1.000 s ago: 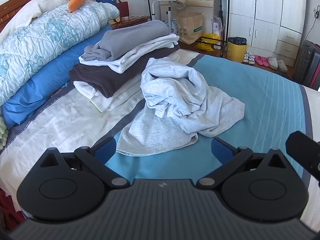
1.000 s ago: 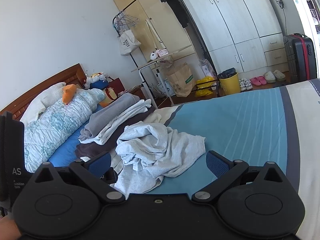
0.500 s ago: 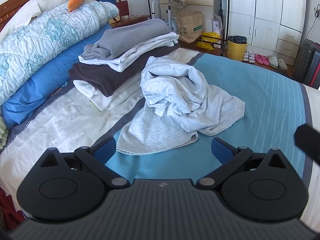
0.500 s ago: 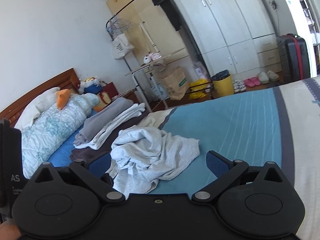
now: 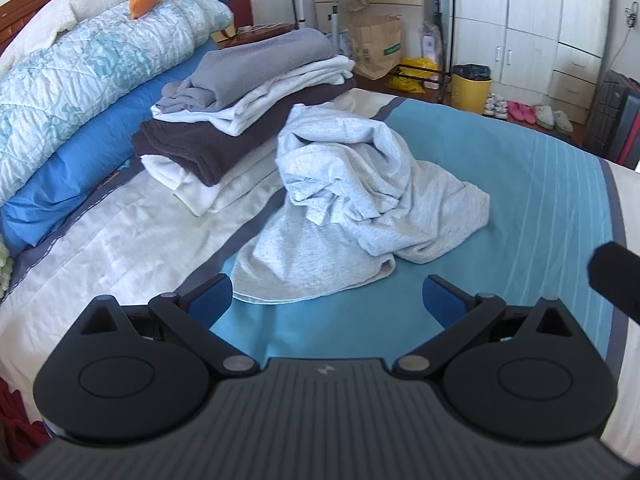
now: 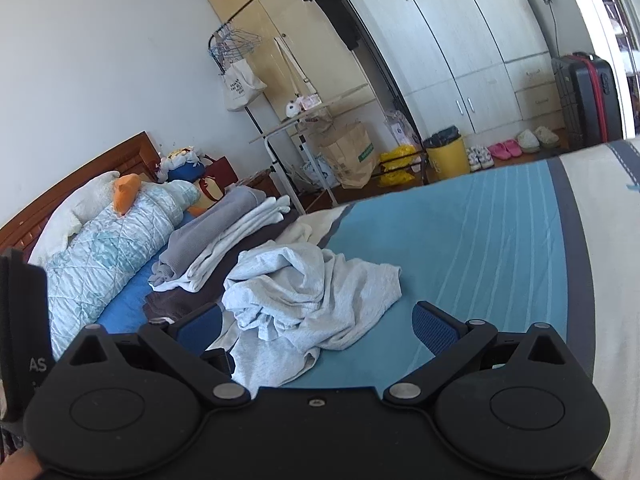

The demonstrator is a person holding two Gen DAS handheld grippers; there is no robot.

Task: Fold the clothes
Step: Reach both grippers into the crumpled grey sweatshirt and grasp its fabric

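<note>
blue bedspread holds crumpled grey garment beside folded stack.

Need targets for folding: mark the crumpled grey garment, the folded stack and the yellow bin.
crumpled grey garment (image 5: 360, 184), left wrist view, on its bunched middle.
folded stack (image 5: 240, 120), left wrist view, on the white layer's edge.
yellow bin (image 6: 448, 156), right wrist view, on its front wall.

My left wrist view looks down close over the bed at the crumpled grey garment. My right wrist view sits lower, tilted, facing the wardrobe. Both share the garment, folded stack and yellow bin.
</note>
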